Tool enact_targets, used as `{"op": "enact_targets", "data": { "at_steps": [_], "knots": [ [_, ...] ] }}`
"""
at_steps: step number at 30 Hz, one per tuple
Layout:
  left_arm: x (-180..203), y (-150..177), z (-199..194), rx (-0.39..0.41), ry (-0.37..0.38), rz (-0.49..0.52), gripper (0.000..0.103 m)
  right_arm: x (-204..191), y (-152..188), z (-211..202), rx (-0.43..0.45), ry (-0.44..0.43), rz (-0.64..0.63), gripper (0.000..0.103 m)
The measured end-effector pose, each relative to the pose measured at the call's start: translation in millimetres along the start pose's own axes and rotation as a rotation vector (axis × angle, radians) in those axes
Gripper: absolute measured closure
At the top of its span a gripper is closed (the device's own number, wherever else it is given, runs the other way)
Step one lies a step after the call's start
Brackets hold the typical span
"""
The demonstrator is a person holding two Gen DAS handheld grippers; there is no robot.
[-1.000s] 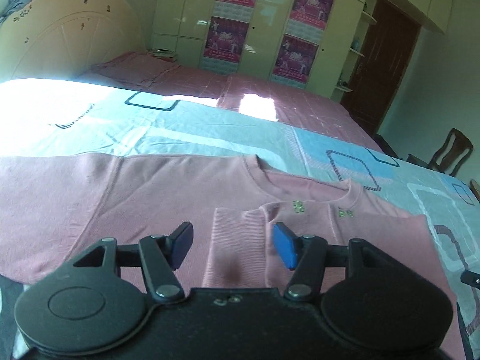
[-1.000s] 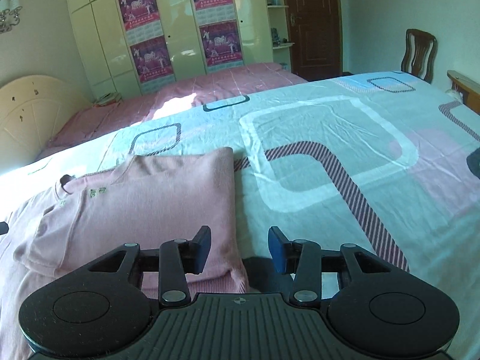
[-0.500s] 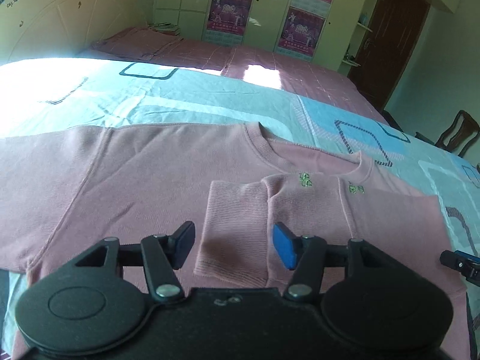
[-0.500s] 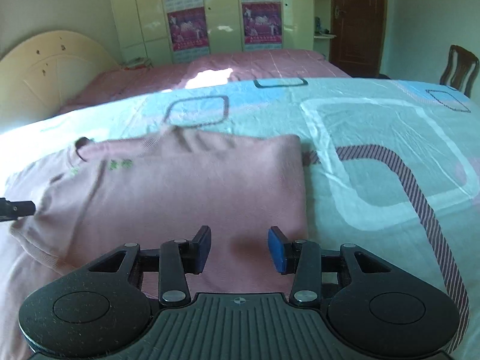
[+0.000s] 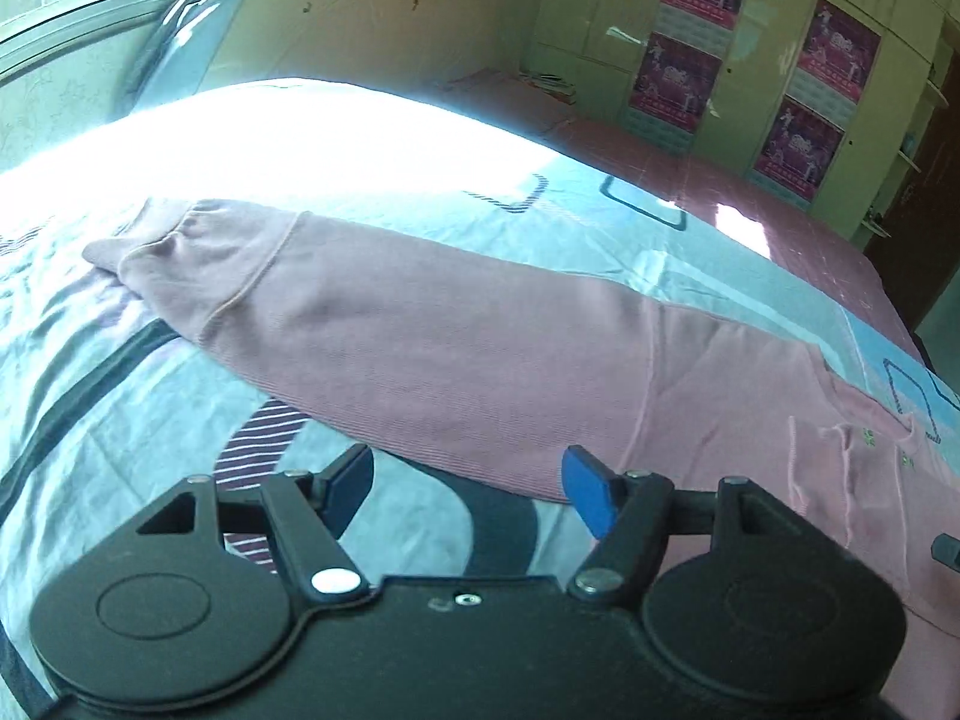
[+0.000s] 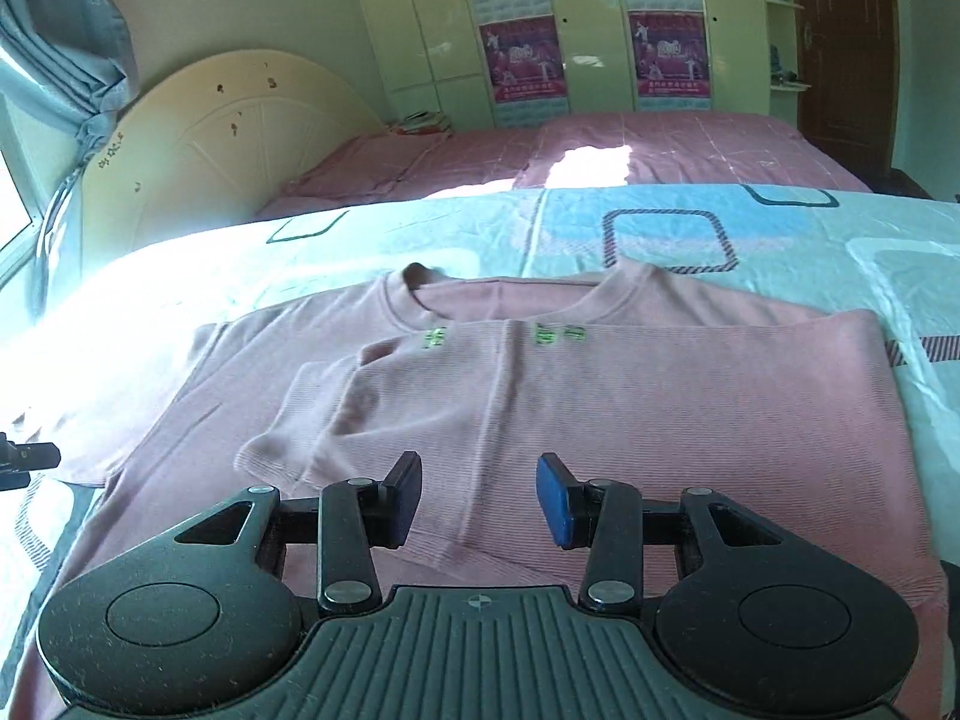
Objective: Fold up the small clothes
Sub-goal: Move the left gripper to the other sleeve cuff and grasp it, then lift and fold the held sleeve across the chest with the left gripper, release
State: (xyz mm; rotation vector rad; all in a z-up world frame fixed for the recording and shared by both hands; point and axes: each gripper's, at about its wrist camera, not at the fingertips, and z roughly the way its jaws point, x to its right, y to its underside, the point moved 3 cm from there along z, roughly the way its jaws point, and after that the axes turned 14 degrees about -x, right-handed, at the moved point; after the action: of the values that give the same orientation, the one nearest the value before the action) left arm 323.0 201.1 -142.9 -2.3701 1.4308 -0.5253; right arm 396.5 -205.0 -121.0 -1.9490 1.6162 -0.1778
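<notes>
Both tongs agape, empty

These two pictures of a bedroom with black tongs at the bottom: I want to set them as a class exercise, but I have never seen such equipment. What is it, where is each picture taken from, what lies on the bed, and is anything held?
There is no robot here. A person holds a two-finger gripper in each hand, and each carries a wide-angle camera that looks forward along its fingers.

The left wrist picture shows the left gripper, its jaws just opened wider, nothing between them. Ahead, one long sleeve of a pink sweater lies stretched across the patterned bedsheet.

The right wrist picture shows the right gripper over the sweater's body, where the other sleeve is already folded inward. Its jaws are apart and hold nothing.

So one side is folded; the outstretched sleeve is not yet.
</notes>
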Motion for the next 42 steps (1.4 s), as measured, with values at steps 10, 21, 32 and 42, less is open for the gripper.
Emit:
{"op": "enact_targets", "data": {
  "at_steps": [10, 21, 32, 42],
  "knots": [
    [-112.2, -36.6, 26.8, -0.008, -0.066, -0.191, 0.036, -57.8, -21.6, 24.8, -0.009, -0.007, 0.026, 0.061],
    [-162.5, -86.7, 62.2, 0.052, -0.034, -0.295, 0.036, -74.5, -34.5, 67.5, -0.055, 0.1, 0.078, 0.061],
    [-174.4, -92.1, 61.7, 0.118, 0.006, -0.319, 0.097, -80.9, -22.0, 86.5, -0.106, 0.179, 0.014, 0.061],
    [-110.5, -102.1, 13.4, 0.268, 0.078, -0.093, 0.098, -77.1, -17.7, 68.1, -0.072, 0.096, 0.075, 0.061]
  ]
}}
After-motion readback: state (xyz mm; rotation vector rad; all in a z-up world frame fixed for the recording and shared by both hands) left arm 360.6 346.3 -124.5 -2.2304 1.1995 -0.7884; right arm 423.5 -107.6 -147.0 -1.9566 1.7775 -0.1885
